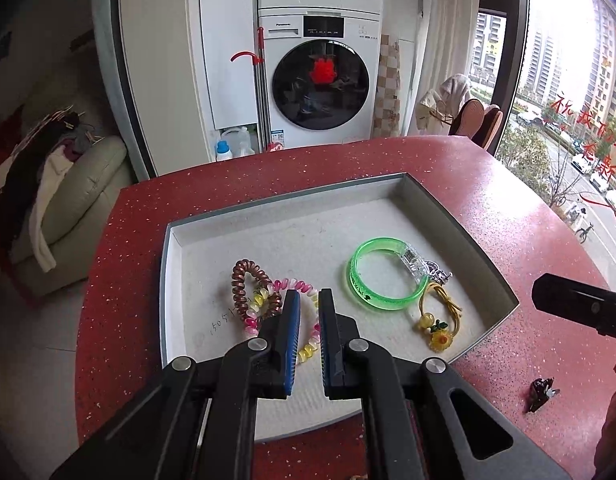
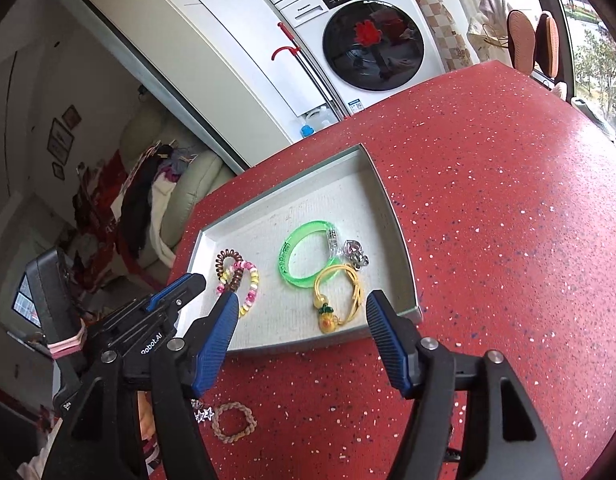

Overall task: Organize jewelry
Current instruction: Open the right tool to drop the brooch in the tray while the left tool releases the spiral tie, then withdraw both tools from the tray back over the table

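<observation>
Red speckled countertop (image 2: 488, 200) fills the room's foreground, and nearest the person lie a brown braided hair tie (image 2: 232, 421) and a small star-shaped trinket (image 2: 203, 415), loose on the counter outside the tray (image 2: 382, 184). Above the tray's near edge, the right gripper (image 2: 299, 304) stands wide with nothing between its blue pads, while the left gripper (image 1: 309, 300) is drawn narrow and empty over the pink-and-yellow coil tie (image 1: 295, 288). Inside the tray, that coil overlaps a brown coil tie (image 1: 247, 280); to the right sit a green bangle (image 1: 382, 276), a yellow cord with a sunflower charm (image 1: 442, 338) and a silver charm (image 2: 354, 254). Beyond stands a washing machine (image 1: 320, 80).
</observation>
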